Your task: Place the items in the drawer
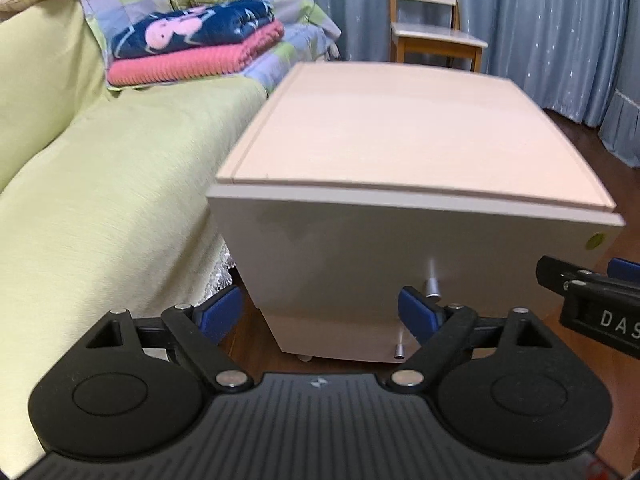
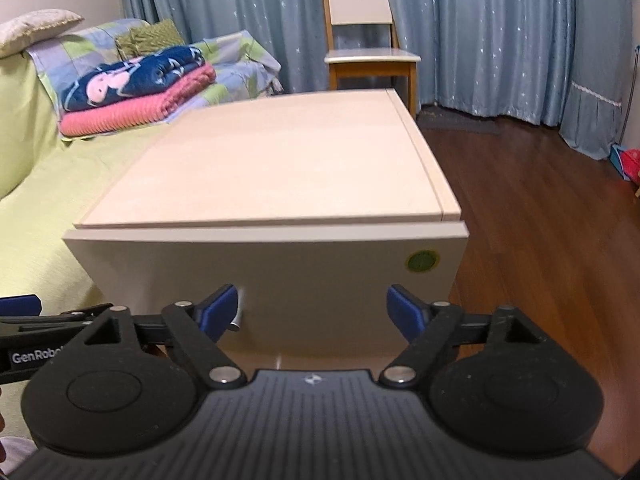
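A pale wood drawer cabinet stands beside a sofa, its top bare and its drawers shut. The top drawer front faces me, with a silver handle post low on it and a green sticker at its right corner. My left gripper is open in front of the drawer, nothing between its blue pads. My right gripper is open too, level with the drawer front. Folded blankets, a navy one on a pink one, lie on the sofa.
A sofa under a green cover runs along the cabinet's left side. A wooden chair stands behind the cabinet before blue curtains. Brown wood floor spreads to the right. The right gripper's body shows at the left view's edge.
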Available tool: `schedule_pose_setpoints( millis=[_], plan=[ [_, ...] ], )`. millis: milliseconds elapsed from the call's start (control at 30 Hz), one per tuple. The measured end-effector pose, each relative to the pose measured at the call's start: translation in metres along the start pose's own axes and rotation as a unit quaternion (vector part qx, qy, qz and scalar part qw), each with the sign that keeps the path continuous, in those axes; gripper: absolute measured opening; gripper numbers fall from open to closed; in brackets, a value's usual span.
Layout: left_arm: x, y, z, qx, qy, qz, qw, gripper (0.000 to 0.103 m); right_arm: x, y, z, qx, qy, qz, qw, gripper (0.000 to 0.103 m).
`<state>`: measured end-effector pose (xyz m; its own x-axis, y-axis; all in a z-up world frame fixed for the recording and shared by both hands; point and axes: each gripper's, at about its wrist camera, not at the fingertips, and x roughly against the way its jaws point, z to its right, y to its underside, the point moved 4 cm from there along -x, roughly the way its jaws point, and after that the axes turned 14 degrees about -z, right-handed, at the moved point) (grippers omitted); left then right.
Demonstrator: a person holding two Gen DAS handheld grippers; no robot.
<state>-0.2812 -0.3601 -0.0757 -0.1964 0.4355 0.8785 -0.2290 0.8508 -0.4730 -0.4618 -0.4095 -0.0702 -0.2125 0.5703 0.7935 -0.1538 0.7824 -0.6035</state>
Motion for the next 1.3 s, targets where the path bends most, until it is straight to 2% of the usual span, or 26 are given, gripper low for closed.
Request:
schedule_pose_setpoints(
  millis=[267,367,433,567,867,1033,1300],
  plan=[
    [0.036,0.000,-0.006,0.017,-0.005,0.005,0.9998,0.089,0.029,-0.009,0.000,0.011,-0.015,0.007,1.000,0.092],
    [0.046,0.002,-0.011,0.026,-0.004,0.003,0.9997,0.090,0.039,-0.009,-0.003,0.016,-0.020,0.010,1.000,0.099],
    [0.051,0.003,-0.012,0.031,-0.008,0.001,0.9995,0.095,0.043,-0.008,-0.005,0.018,-0.024,0.008,1.000,0.101],
    [0.061,0.006,-0.016,0.037,-0.013,0.004,0.9992,0.097,0.050,-0.007,-0.008,0.021,-0.033,-0.001,0.999,0.101],
    [0.082,0.005,-0.014,0.030,-0.004,0.012,0.9995,0.098,0.066,-0.002,-0.004,0.014,-0.019,-0.014,1.000,0.102],
    [0.091,0.009,-0.004,0.014,0.016,0.008,0.9997,0.099,0.078,0.006,0.003,0.022,0.008,0.003,1.000,0.102],
    [0.095,0.018,0.015,-0.014,0.029,0.008,0.9995,0.099,0.095,0.020,0.024,0.024,0.021,0.026,0.999,0.102]
  ],
)
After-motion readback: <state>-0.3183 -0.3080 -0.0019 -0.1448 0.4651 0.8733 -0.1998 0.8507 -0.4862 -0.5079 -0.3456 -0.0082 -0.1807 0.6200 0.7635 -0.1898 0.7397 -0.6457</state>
